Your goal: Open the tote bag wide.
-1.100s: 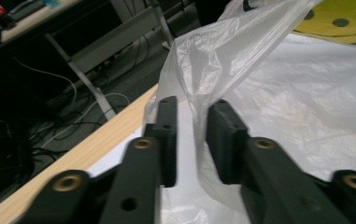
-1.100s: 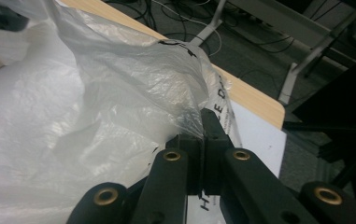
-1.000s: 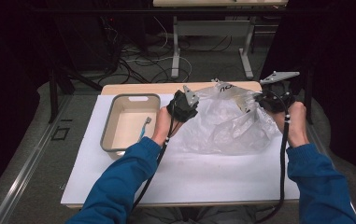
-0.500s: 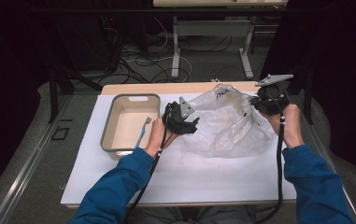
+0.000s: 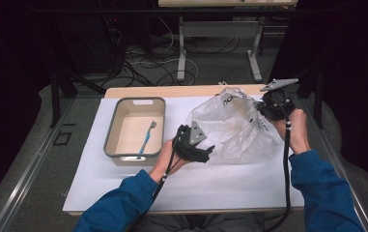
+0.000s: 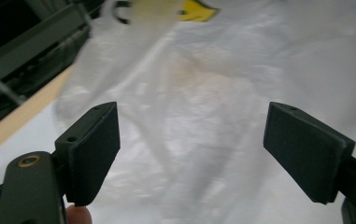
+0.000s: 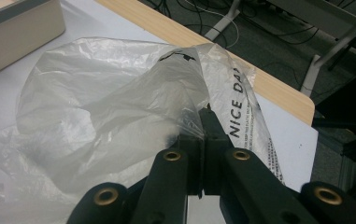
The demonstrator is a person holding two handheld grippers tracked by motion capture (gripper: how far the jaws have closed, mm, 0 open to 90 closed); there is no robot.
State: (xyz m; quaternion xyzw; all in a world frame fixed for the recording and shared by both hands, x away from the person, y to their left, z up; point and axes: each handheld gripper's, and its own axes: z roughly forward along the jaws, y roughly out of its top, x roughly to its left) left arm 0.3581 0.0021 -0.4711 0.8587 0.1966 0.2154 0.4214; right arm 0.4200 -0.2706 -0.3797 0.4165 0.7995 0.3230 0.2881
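The clear plastic bag [image 5: 234,125] lies on the white table [image 5: 220,186], right of the tray [image 5: 135,126]. The right gripper [image 7: 206,122] pinches its rim tight. The left gripper [image 6: 192,149] has just been opening, jaws wide, nothing between them.

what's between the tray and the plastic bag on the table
In the high view, only the left gripper, fingers open, lies between the tray and the plastic bag.
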